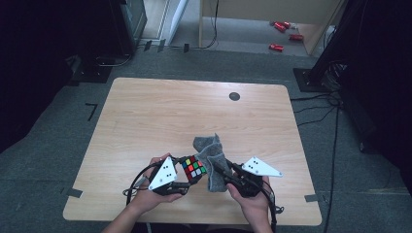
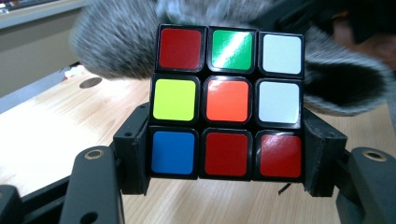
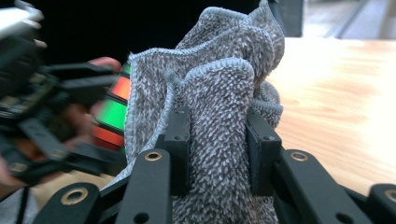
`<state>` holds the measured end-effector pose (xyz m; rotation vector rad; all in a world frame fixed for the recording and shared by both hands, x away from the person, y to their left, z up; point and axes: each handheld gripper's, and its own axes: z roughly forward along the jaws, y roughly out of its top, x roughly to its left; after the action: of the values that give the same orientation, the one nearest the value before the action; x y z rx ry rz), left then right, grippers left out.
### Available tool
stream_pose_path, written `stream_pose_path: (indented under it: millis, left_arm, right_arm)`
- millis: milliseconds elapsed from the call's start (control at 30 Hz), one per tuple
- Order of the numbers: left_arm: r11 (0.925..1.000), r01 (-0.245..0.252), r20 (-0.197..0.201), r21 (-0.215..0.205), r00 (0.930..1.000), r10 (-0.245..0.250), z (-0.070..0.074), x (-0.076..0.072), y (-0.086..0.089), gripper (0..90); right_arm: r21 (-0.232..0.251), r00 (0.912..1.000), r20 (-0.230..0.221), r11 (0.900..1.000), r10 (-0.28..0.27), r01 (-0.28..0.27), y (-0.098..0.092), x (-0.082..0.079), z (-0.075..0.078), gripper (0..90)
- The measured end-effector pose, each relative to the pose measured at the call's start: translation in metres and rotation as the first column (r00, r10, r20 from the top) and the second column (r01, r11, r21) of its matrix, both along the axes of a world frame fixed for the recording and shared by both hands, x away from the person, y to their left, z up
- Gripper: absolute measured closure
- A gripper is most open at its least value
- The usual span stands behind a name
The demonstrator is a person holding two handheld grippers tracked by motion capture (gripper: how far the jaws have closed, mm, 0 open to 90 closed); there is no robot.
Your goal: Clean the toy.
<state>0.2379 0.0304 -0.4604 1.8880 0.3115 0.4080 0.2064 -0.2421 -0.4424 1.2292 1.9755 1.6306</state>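
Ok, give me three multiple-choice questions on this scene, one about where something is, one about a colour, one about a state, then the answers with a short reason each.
1. Where is the grey cloth relative to the puzzle cube, in the high view?
A. Just right of it
B. Far off at the table's back edge
C. Under the table

2. What colour is the centre square of the cube face in the left gripper view?
A. Blue
B. Orange
C. White

3. What is the right gripper doing?
A. Standing open over bare table
B. Clamping the cube
C. Clamping a bunched fold of the cloth

Answers:
1 A, the cloth bunches up right beside the cube, near the table's front edge.
2 B, the middle sticker is orange.
3 C, both black pads press into the cloth, while the left gripper grips the cube.
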Motion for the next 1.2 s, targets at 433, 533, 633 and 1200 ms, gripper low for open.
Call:
stream_pose_path:
  millis: [433, 533, 633, 1200]
  left_arm:
    - [0.9985, -0.004, 0.006, 0.055, 1.0, 0.004, -0.004, -0.002, -0.005, 33.9]
    - [0.9999, 0.003, 0.001, 0.015, 1.0, -0.003, -0.001, -0.001, -0.002, 33.9]
    - [0.9997, 0.008, -0.004, -0.023, 1.0, -0.008, 0.002, -0.001, 0.001, 33.9]
    - [0.9999, 0.011, 0.008, 0.009, 0.9999, -0.011, 0.0, -0.002, -0.001, 33.9]
  right_arm:
    - [0.027, 0.9966, 0.057, 0.998, 0.06, -0.062, 0.017, -0.013, 0.012, 68.2]
    - [0.034, 0.9991, 0.03, 0.999, 0.029, -0.03, 0.01, -0.007, 0.006, 68.5]
    - [0.012, 0.9997, 0.004, 1.0, -0.023, 0.023, 0.001, -0.002, 0.0, 69.1]
    - [0.014, 0.9987, 0.047, 1.0, 0.018, -0.019, 0.009, -0.007, 0.005, 69.1]
